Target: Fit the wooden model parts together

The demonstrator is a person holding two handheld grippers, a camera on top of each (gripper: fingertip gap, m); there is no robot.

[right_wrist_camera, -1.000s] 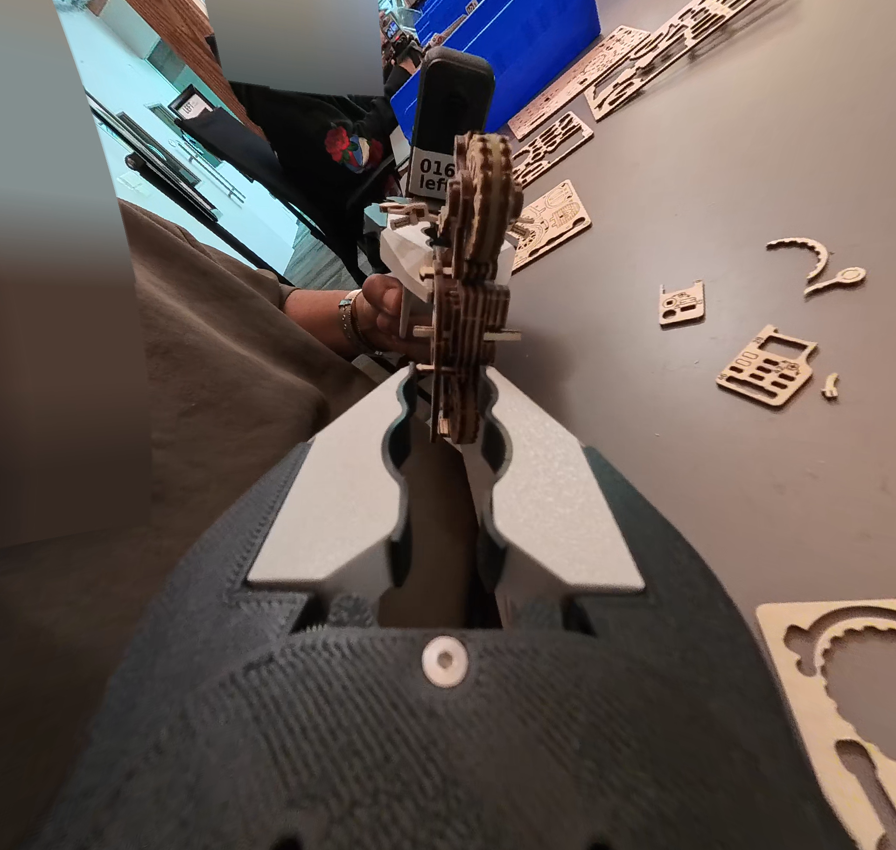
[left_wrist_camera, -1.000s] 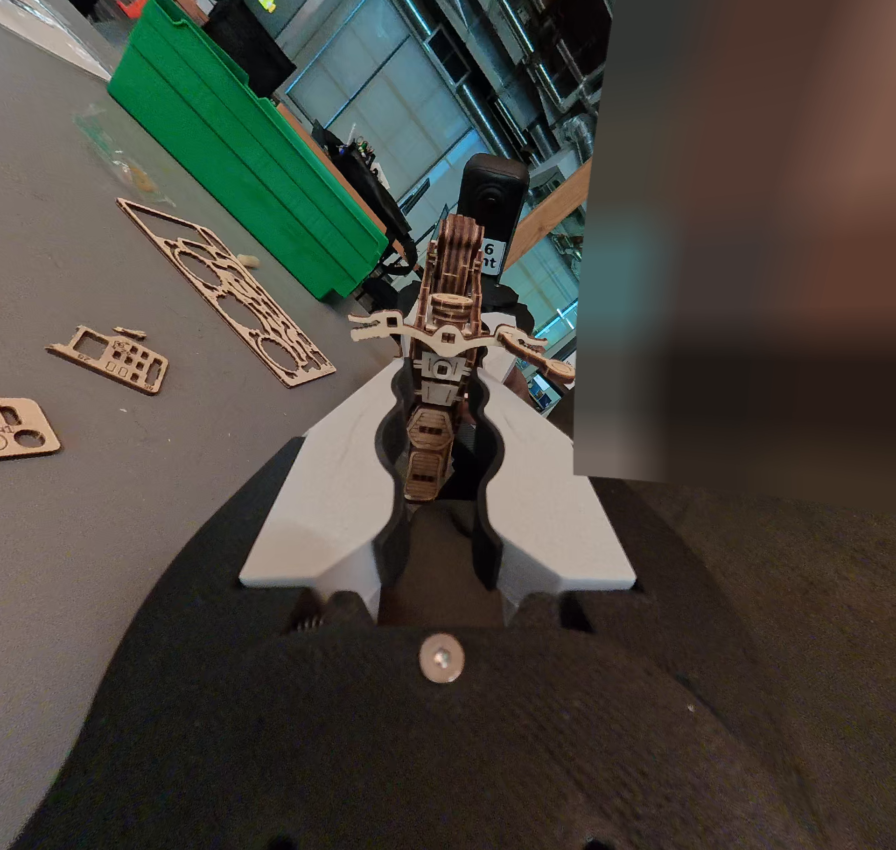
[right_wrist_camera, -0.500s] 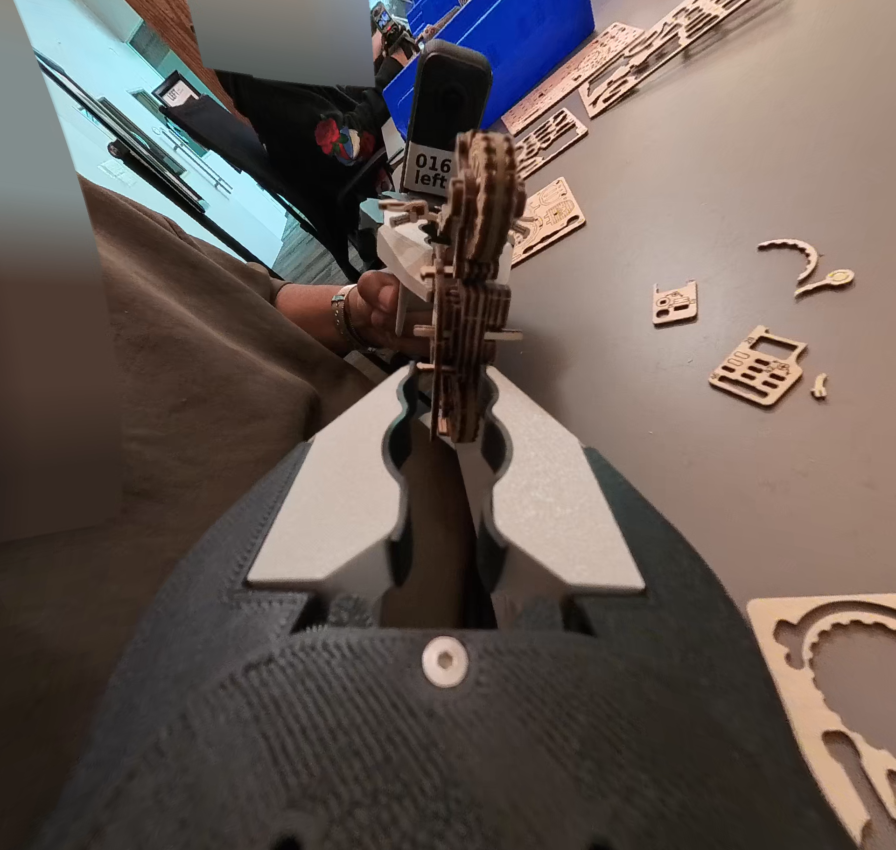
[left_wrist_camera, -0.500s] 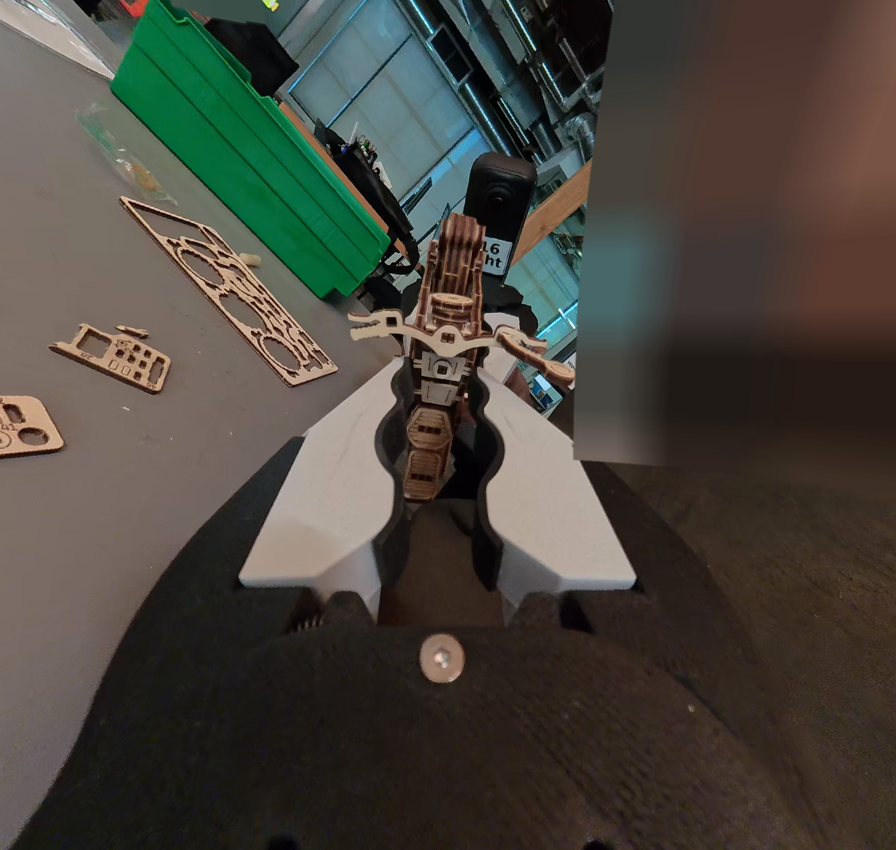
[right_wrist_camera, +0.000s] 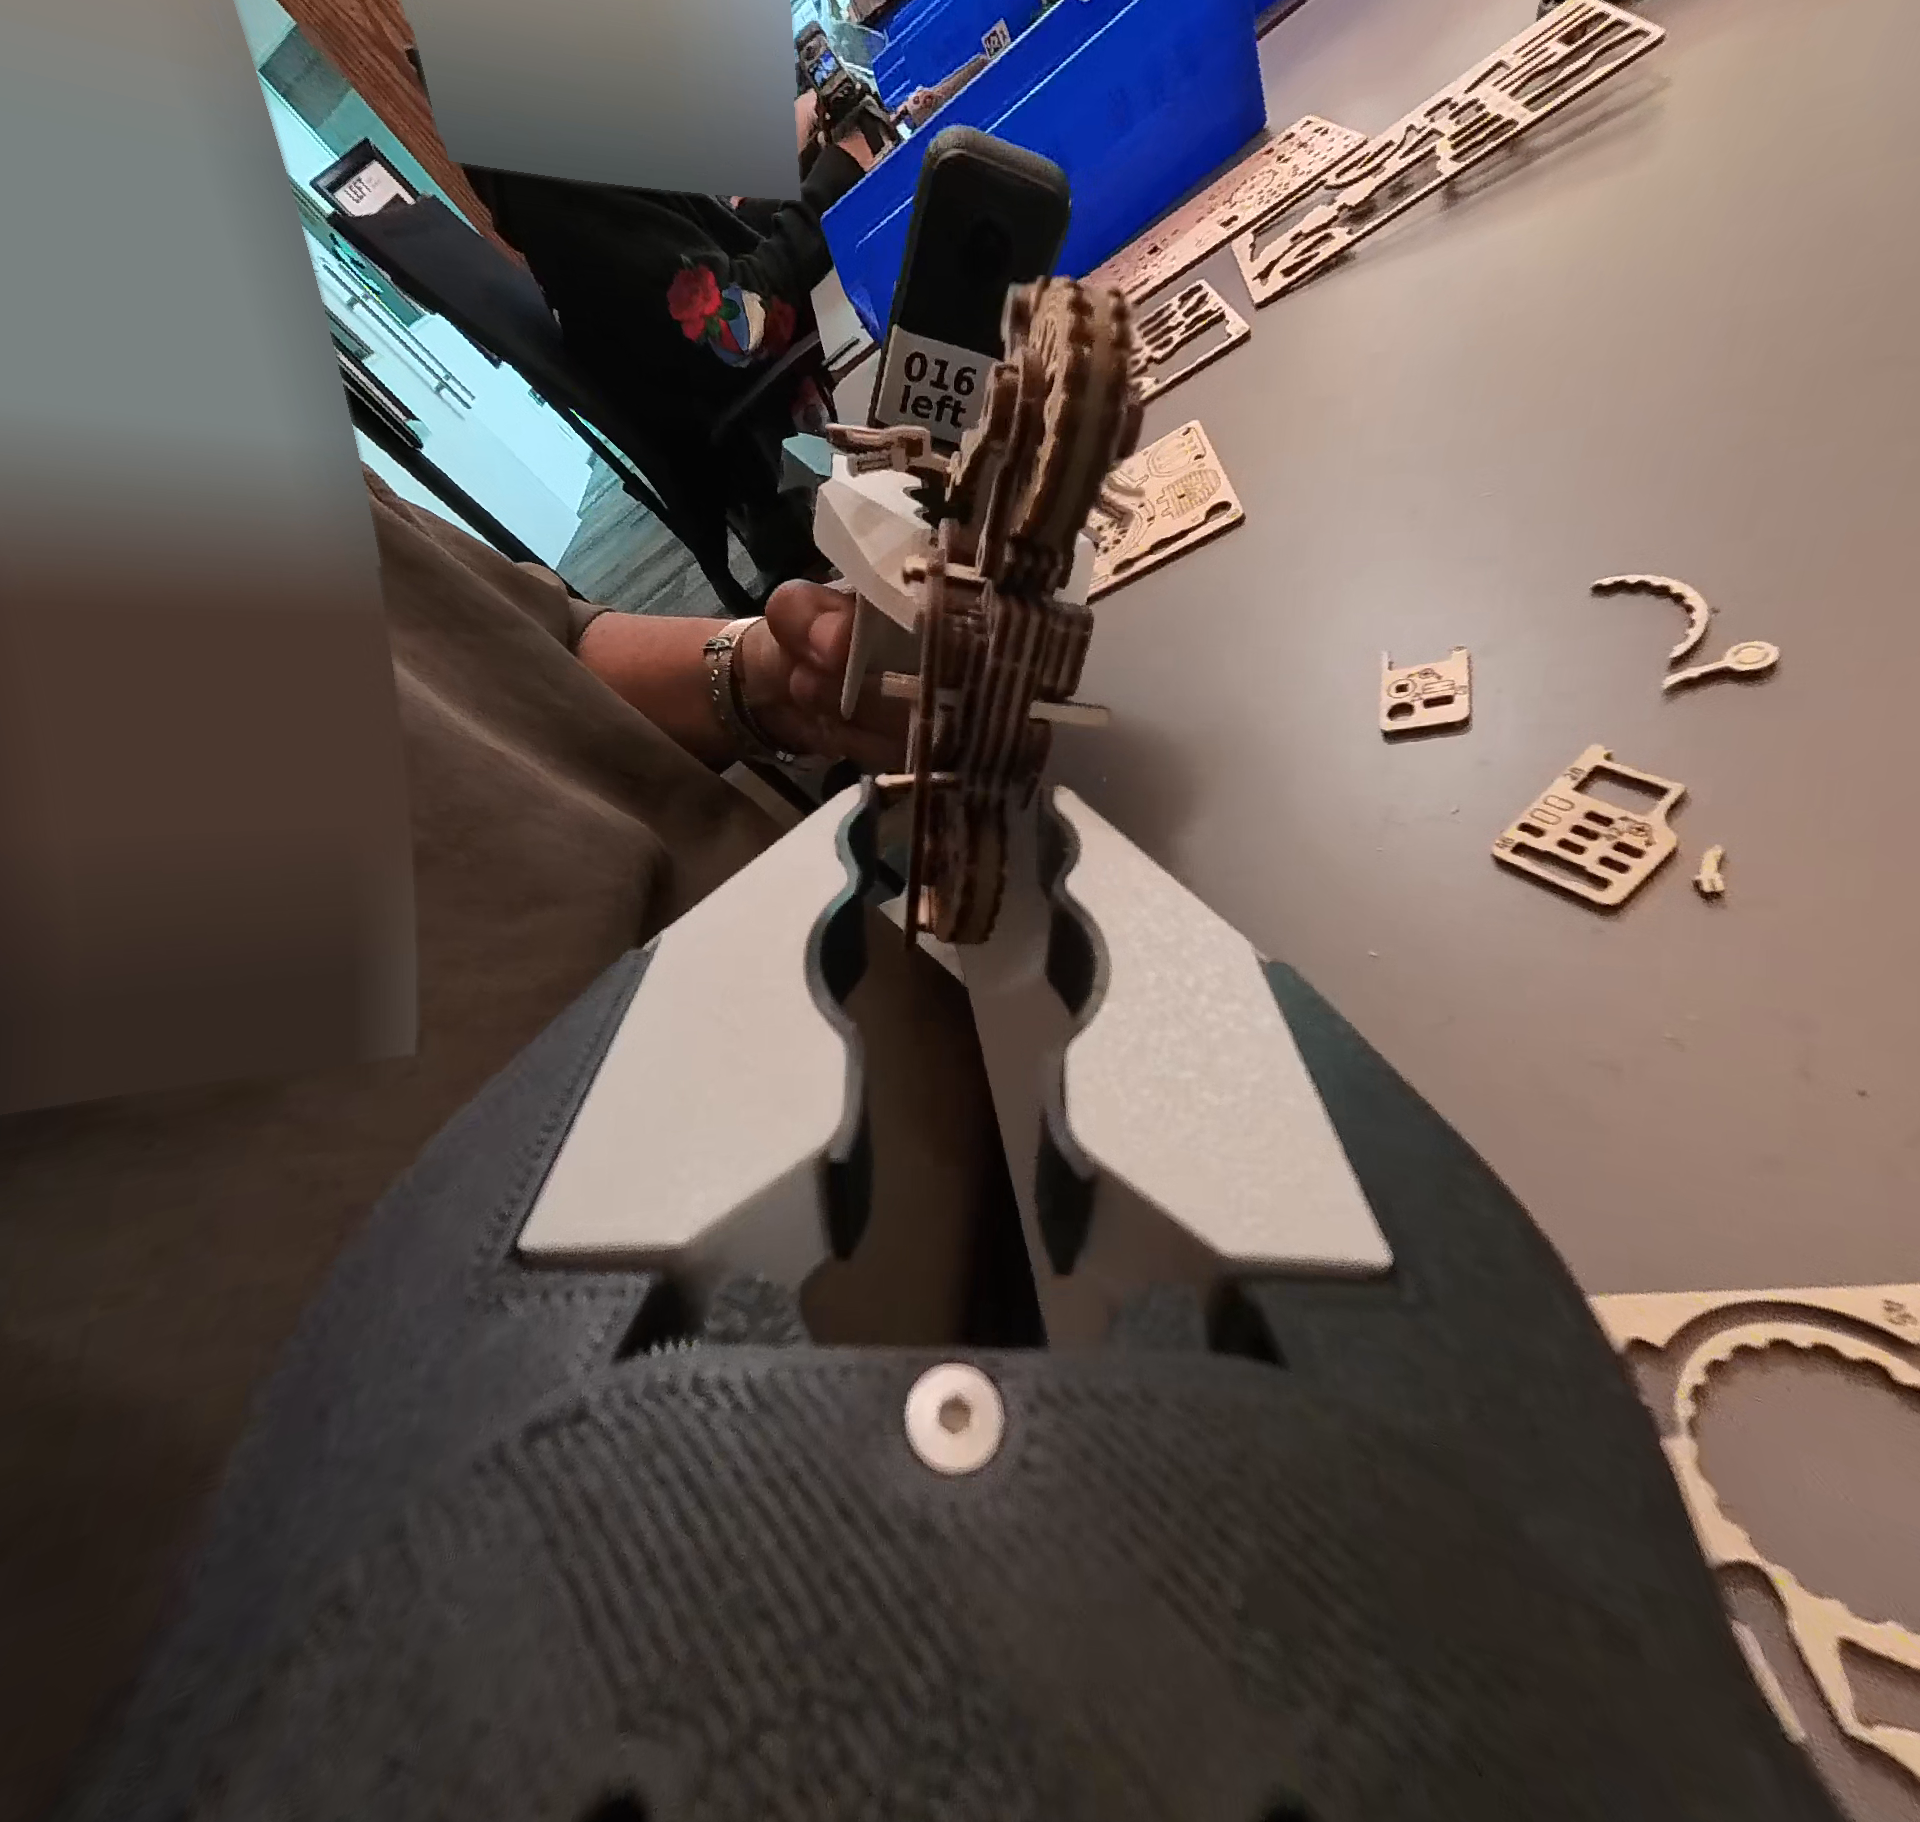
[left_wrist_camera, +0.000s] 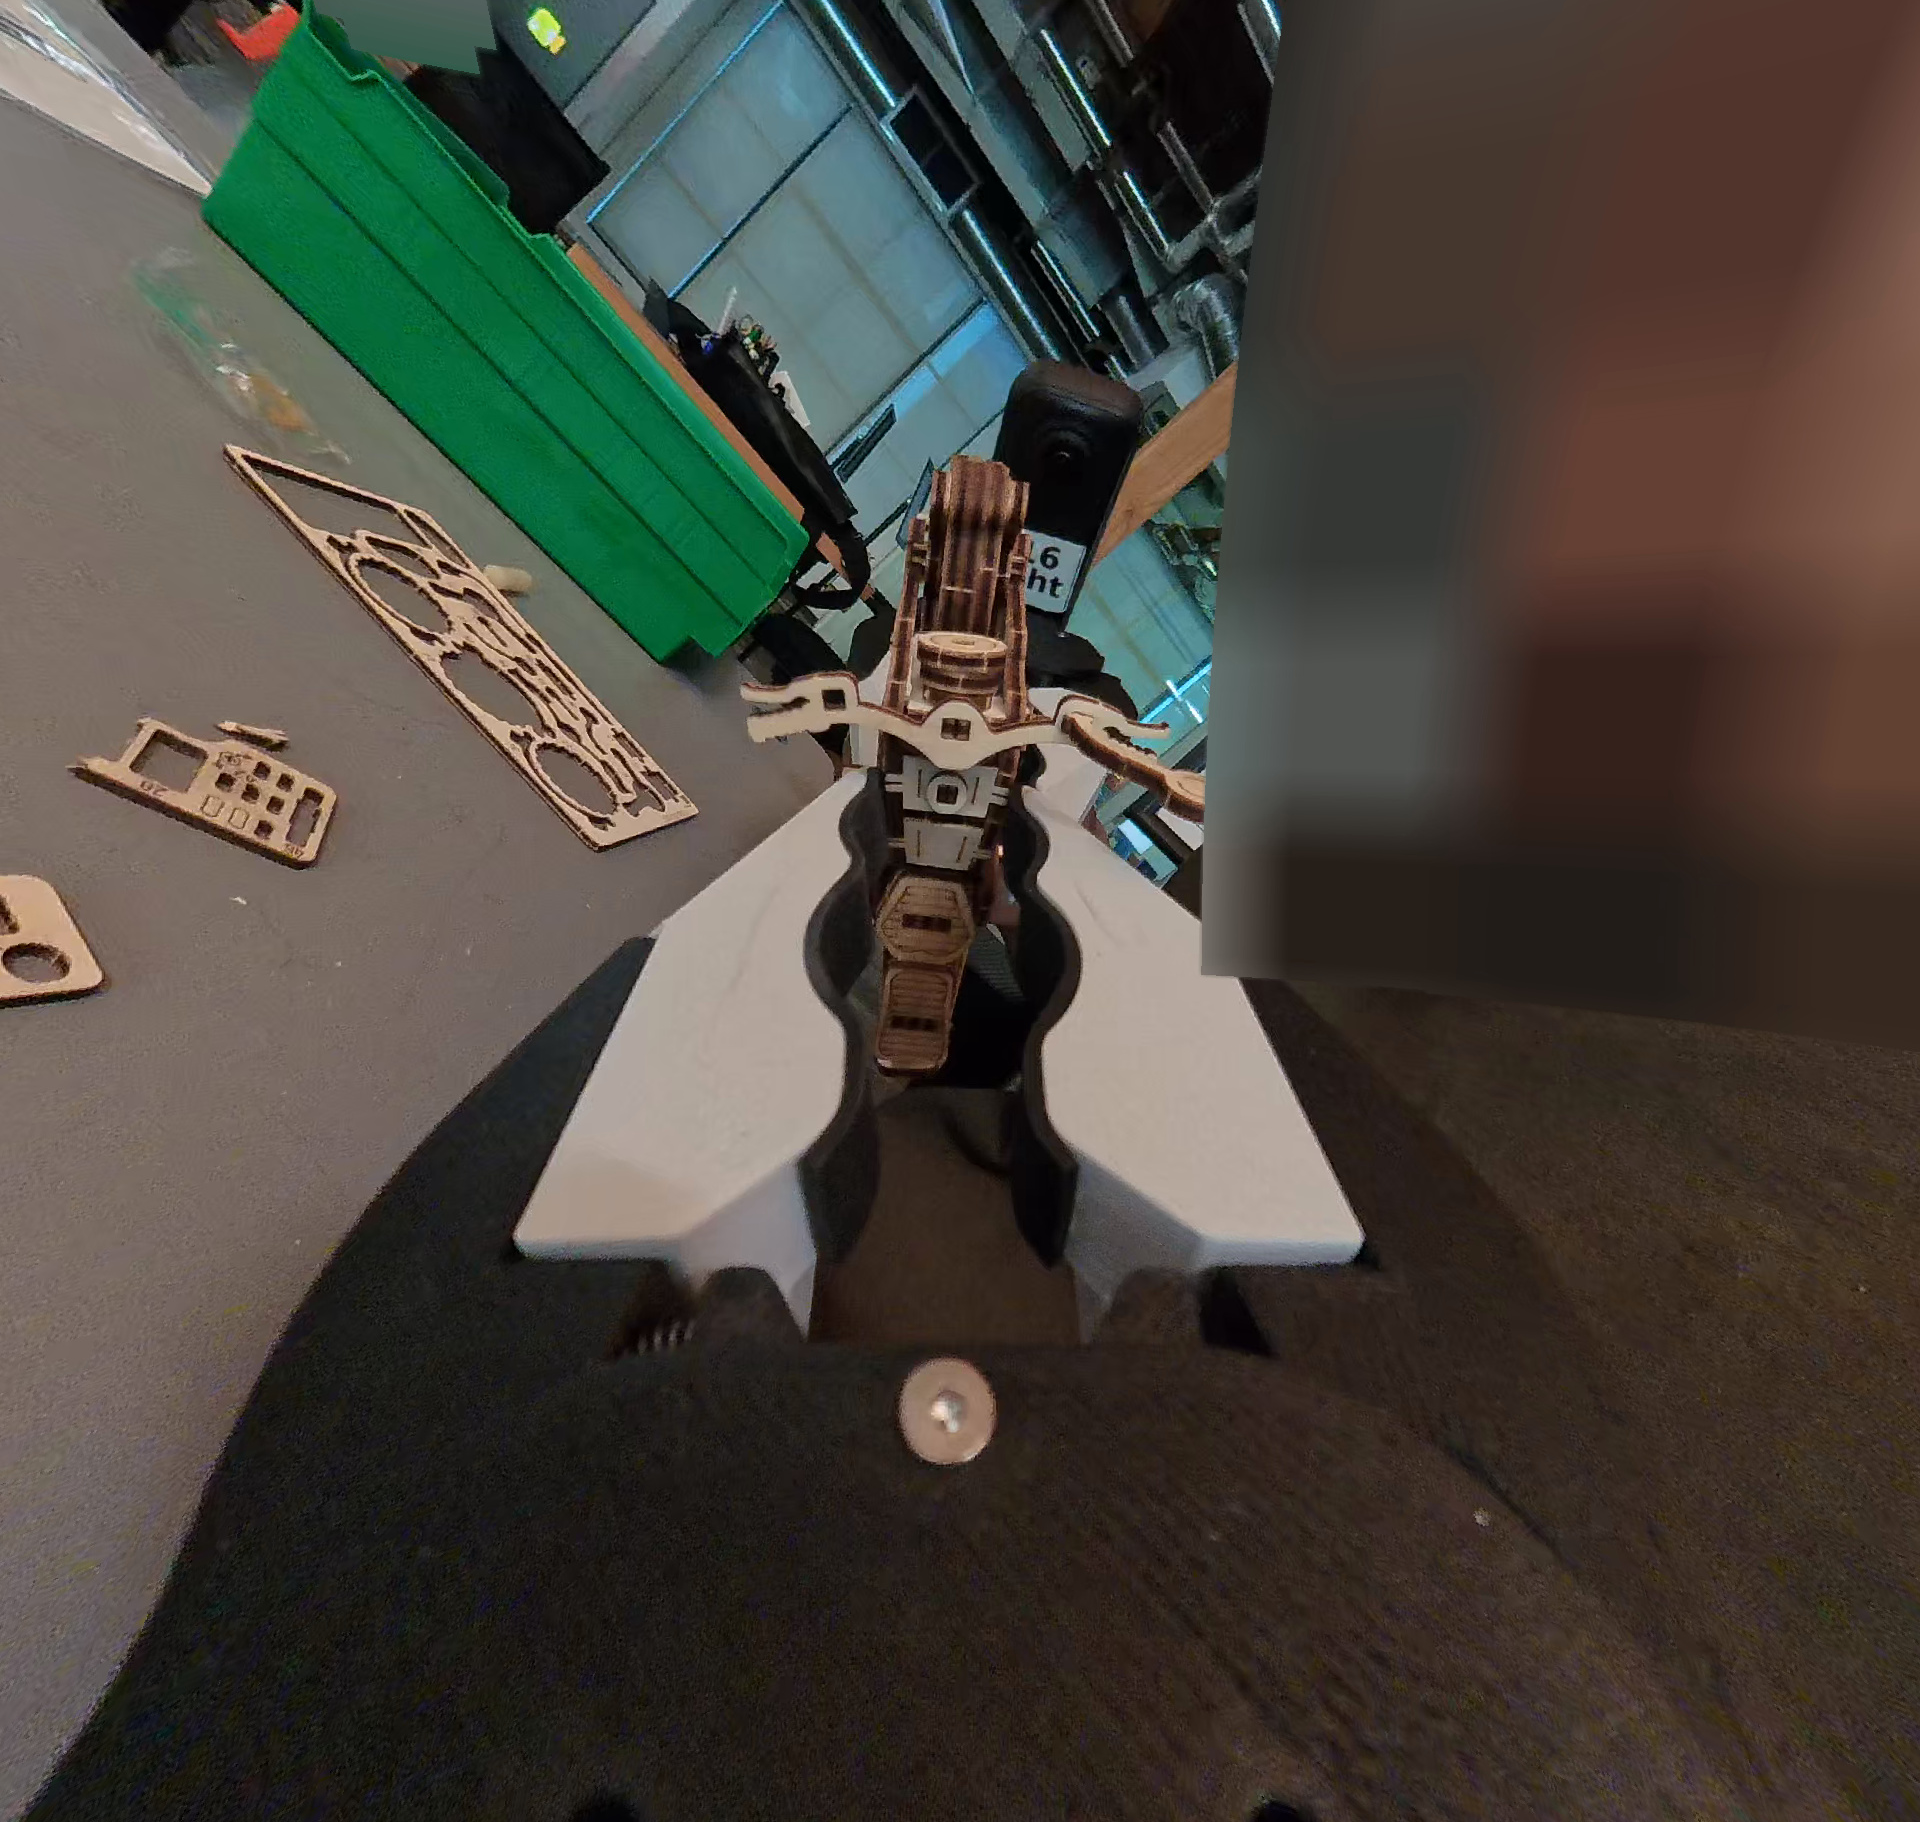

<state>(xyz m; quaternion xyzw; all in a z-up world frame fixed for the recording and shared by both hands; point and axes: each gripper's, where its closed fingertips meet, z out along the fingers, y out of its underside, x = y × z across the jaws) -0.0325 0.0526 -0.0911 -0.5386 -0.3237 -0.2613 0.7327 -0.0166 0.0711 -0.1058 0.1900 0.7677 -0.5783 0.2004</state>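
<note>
Model [left_wrist_camera: 940, 806], wooden and motorcycle-shaped, is held off the grey table [left_wrist_camera: 312, 1097] between my two tools. My left gripper [left_wrist_camera: 940, 899] is clamped on its lower end, handlebars showing just past the fingertips. My right gripper [right_wrist_camera: 961, 868] is clamped on the opposite end. Cut-out sheets [left_wrist_camera: 457, 640] and loose offcuts [right_wrist_camera: 1584, 842] lie flat on the table, well apart from the model.

Wooden model [left_wrist_camera: 940, 816] hides right gripper [left_wrist_camera: 1023, 806] — grip unclear.
</note>
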